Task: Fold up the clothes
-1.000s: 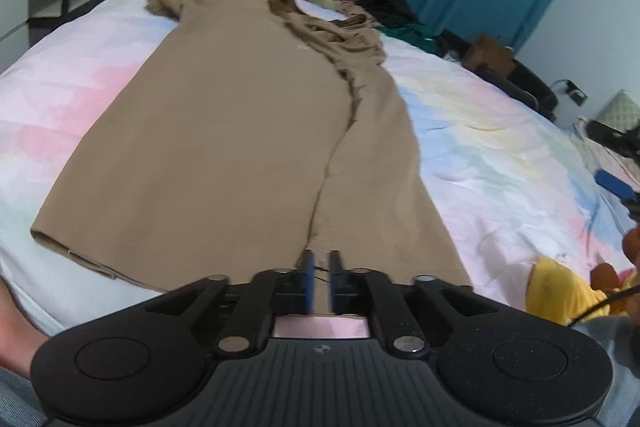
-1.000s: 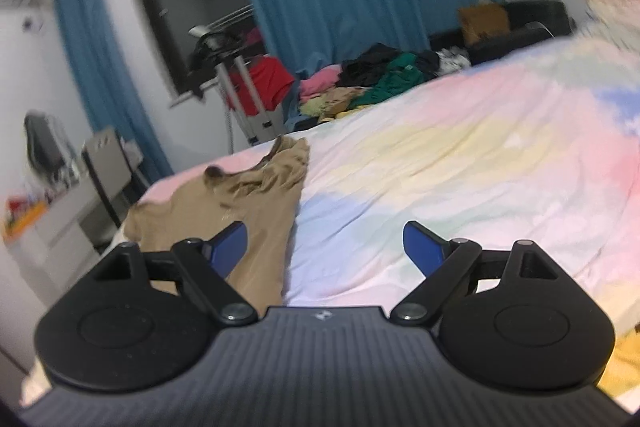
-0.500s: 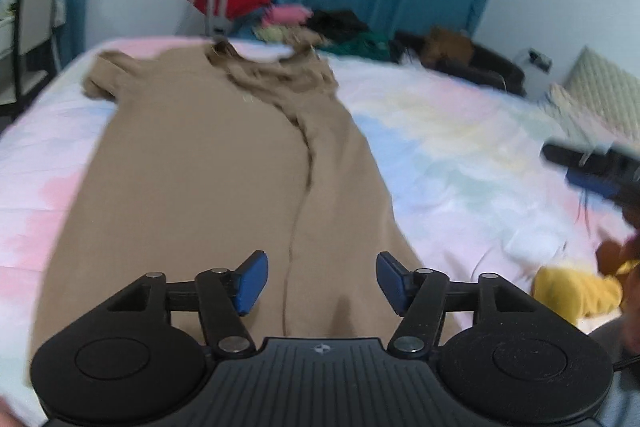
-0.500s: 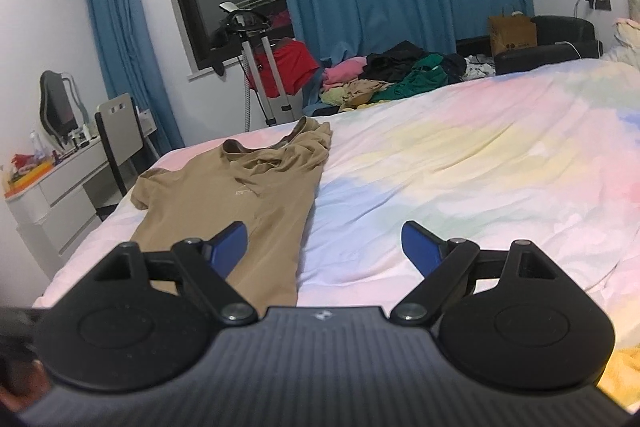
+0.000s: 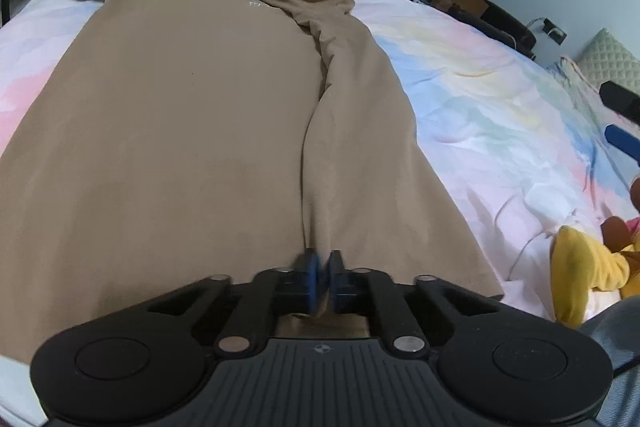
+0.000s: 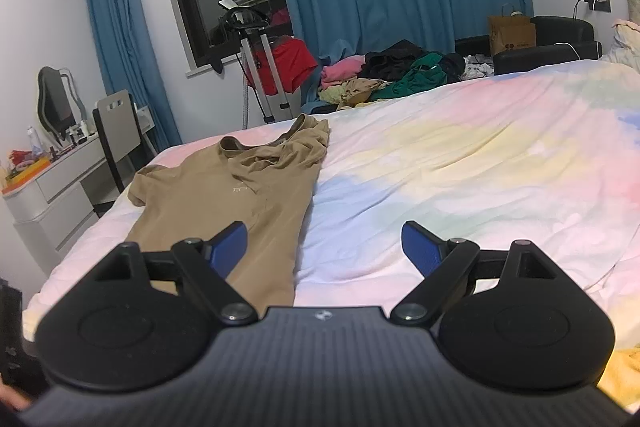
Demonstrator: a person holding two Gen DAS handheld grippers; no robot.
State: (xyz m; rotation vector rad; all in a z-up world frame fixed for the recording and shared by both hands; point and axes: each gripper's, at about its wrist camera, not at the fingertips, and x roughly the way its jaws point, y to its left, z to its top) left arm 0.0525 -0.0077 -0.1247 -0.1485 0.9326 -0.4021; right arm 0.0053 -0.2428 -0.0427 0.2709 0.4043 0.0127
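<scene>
- While the tan short-sleeved cotton T-shirt (image 5: 180, 115) lies flat on the pastel-patterned bed (image 5: 500, 99), right side already folded in, I judge the lengthwise fold underway.
- My left gripper (image 5: 323, 281) has its jaws together at the near hem; whether cloth is pinched, I cannot tell.
- My right gripper (image 6: 324, 247) hovers, jaws wide apart, empty.
- Next: secure the hem and lift evenly.

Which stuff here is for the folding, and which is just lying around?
For the folding: tan shirt, left gripper, right gripper.

Just lying around: clothes pile, yellow soft toy, paper bag, chair.
</scene>
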